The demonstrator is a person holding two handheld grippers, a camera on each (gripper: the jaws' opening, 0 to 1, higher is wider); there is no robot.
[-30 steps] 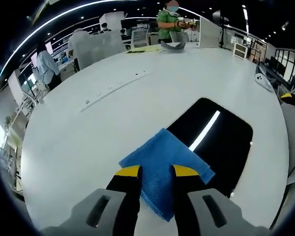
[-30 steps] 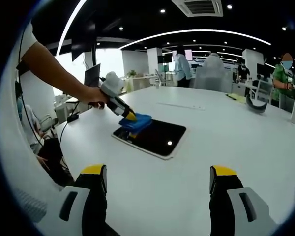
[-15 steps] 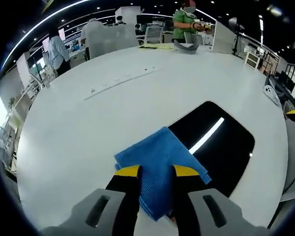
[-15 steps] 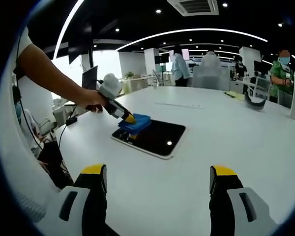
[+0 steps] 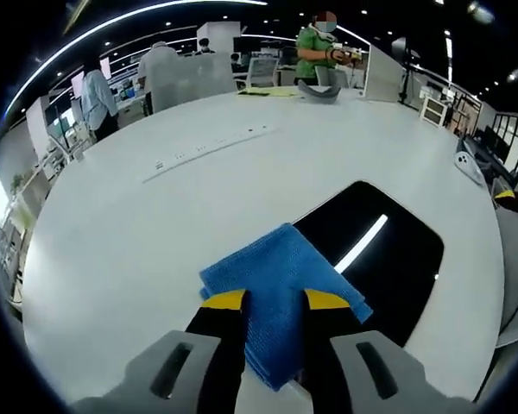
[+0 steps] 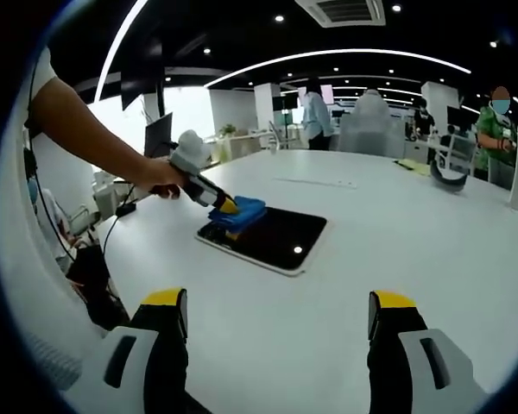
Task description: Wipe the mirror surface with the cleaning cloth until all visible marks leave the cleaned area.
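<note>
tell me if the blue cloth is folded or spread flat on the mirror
Folded. The blue cloth shows doubled layers at its near edge, pinched by the left gripper and lying over one end of the mirror.

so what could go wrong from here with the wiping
The cloth covers just one end of the mirror, so most of the glass could be left unwiped. The mirror lies loose on the table and the right gripper hangs open away from it, so a hard stroke by the left gripper might slide it.
</note>
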